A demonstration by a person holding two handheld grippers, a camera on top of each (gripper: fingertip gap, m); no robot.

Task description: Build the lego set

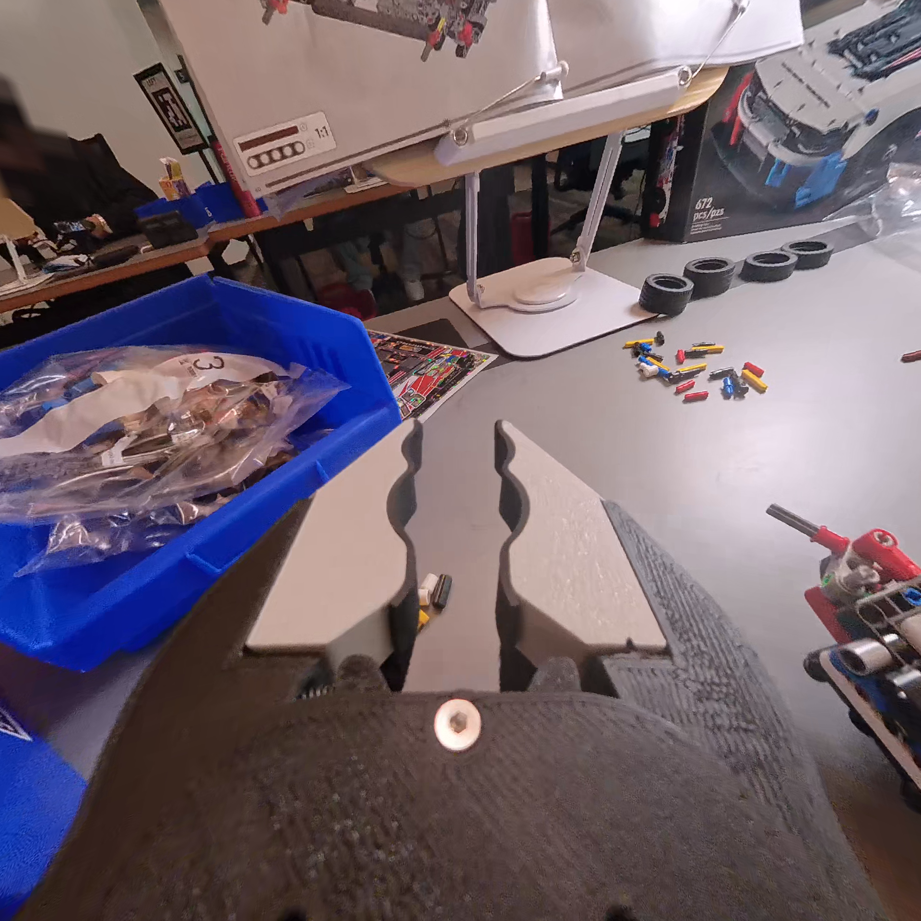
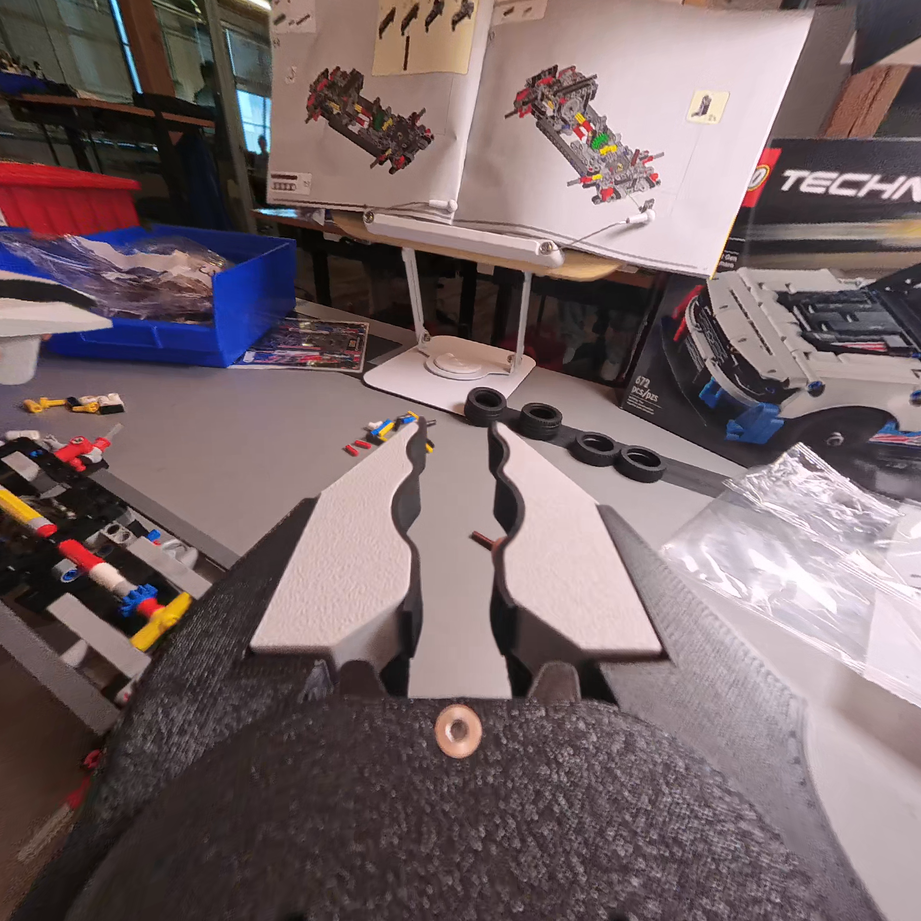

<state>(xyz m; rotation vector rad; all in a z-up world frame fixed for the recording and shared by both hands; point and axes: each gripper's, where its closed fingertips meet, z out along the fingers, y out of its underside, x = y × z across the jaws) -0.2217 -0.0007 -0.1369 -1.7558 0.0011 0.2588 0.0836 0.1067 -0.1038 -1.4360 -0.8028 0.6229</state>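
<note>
The half-built lego chassis lies on the grey table at the left of the right wrist view, and shows at the right edge of the left wrist view. My left gripper is open and empty above the table; a few small pieces lie below it, between the jaws. My right gripper is open and empty; a small brown pin lies on the table under it, by the right finger. A scatter of small coloured pins lies ahead, also in the right wrist view.
A blue bin with bagged parts sits left. A white stand holds the open instruction booklet. Several black tyres line up before the set's box. A sticker sheet and an empty clear bag lie nearby. Some 35 cm of space lies between my two pairs of fingers.
</note>
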